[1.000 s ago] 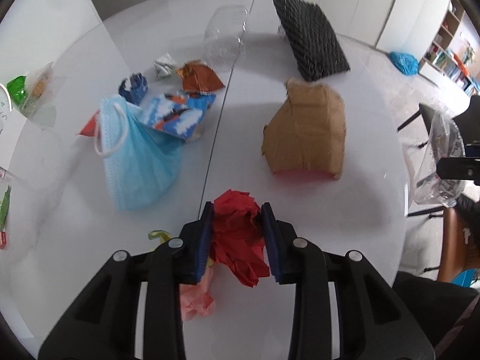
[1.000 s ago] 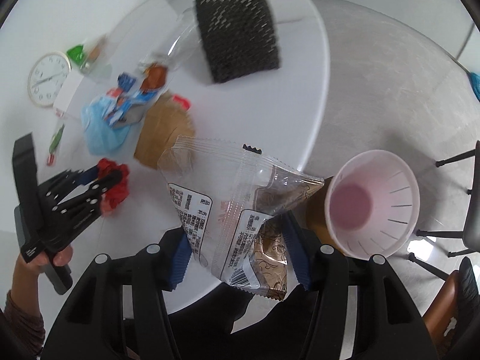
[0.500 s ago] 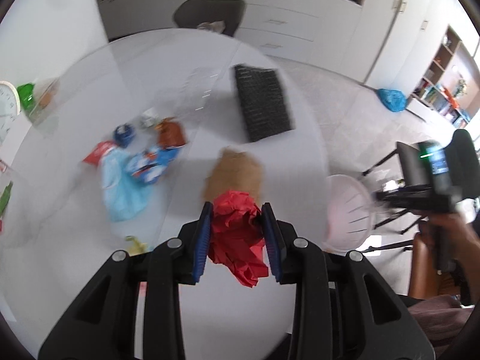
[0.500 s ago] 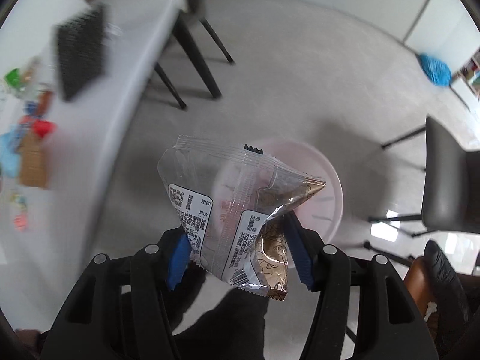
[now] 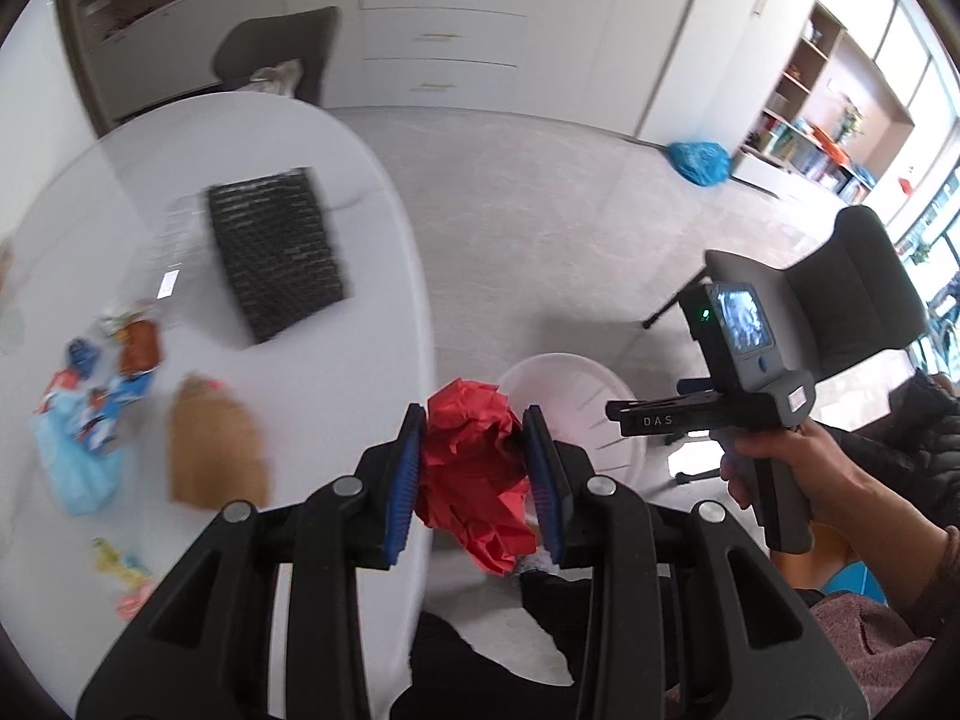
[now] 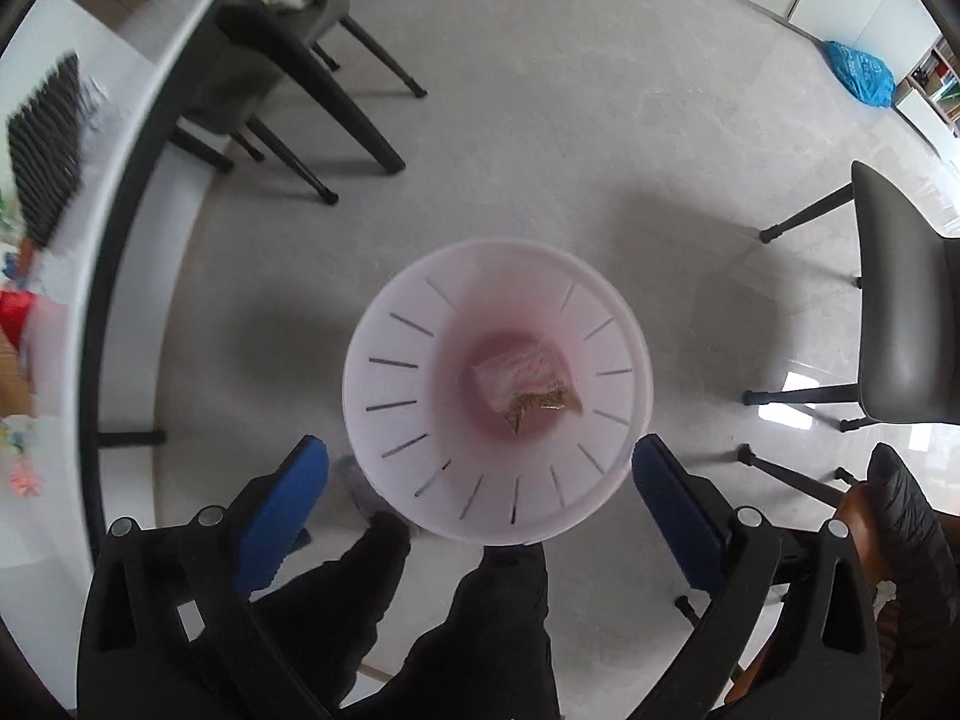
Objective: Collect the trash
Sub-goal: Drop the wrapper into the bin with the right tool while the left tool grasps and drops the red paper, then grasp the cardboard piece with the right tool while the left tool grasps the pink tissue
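While my left claw [image 5: 474, 474] pinches the crumpled red paper [image 5: 474, 480] tightly between its blue pads, it hangs past the rounded edge of the white tabletop [image 5: 372, 324], with the pale pink bin [image 5: 576, 396] showing on the floor just behind the wad. My right claw [image 6: 480, 504] points almost straight down over that same bin [image 6: 384, 420]; its jaws have just been opening and now stand wide, one pad on either side of the rim with nothing between them. I see the clear snack wrapper [image 6: 528, 387] with its brown-gold contents lying at the bottom of the bin. From the left wrist view, the person's hand [image 5: 786, 468] grips the handle of the right-hand tool beside the bin. More trash sits on the tabletop: a blue face mask [image 5: 72, 468], a brown paper bag [image 5: 210, 450], several small coloured wrappers [image 5: 102, 372], and a black textured mat [image 5: 276, 252] farther back.
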`<action>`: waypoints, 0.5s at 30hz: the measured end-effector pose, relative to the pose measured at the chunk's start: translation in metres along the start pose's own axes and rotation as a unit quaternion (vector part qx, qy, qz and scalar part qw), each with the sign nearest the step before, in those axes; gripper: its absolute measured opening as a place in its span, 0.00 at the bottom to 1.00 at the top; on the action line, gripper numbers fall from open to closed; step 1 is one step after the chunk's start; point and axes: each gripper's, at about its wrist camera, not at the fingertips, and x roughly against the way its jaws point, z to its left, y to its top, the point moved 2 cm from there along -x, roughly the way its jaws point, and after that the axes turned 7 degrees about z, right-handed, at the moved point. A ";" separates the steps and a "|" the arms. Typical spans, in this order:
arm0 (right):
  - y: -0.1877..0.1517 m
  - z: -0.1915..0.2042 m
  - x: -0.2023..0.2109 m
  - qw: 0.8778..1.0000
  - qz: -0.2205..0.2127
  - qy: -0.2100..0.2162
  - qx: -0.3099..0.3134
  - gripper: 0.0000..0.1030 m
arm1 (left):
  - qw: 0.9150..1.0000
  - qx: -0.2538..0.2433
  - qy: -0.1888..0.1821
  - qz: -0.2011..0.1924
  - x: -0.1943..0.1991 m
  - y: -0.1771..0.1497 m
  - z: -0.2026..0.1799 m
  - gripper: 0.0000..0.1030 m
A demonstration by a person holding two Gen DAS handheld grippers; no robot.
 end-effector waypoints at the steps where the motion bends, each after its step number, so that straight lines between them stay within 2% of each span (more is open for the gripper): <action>1: -0.001 -0.006 0.008 1.000 -0.005 0.000 0.001 0.98 | 1.000 -0.002 -0.004 0.001 -0.004 0.003 -0.006 0.31; 6: -0.003 -0.032 0.046 0.999 -0.033 -0.026 0.012 0.98 | 0.999 -0.019 -0.027 0.023 -0.042 0.017 -0.048 0.32; 8: -0.005 -0.040 0.063 0.998 -0.044 -0.039 0.024 0.98 | 0.998 -0.029 -0.036 0.038 -0.061 0.022 -0.065 0.35; 9: -0.006 -0.044 0.067 0.998 -0.046 -0.042 0.028 0.98 | 0.998 -0.032 -0.041 0.044 -0.069 0.023 -0.071 0.41; 10: -0.008 -0.047 0.074 0.997 -0.050 -0.049 0.035 0.98 | 0.997 -0.034 -0.044 0.051 -0.077 0.025 -0.076 0.56; 11: -0.008 -0.049 0.078 0.997 -0.052 -0.052 0.039 0.98 | 0.997 -0.037 -0.047 0.058 -0.085 0.026 -0.084 0.64; 12: -0.009 -0.050 0.081 0.996 -0.053 -0.054 0.043 0.98 | 0.996 -0.037 -0.046 0.059 -0.089 0.026 -0.087 0.79; 13: -0.011 -0.052 0.085 0.996 -0.055 -0.055 0.046 0.98 | 0.997 -0.036 -0.044 0.060 -0.092 0.027 -0.091 0.86; 15: -0.013 -0.055 0.091 0.996 -0.058 -0.052 0.051 0.98 | 0.997 -0.031 -0.038 0.058 -0.093 0.031 -0.096 0.88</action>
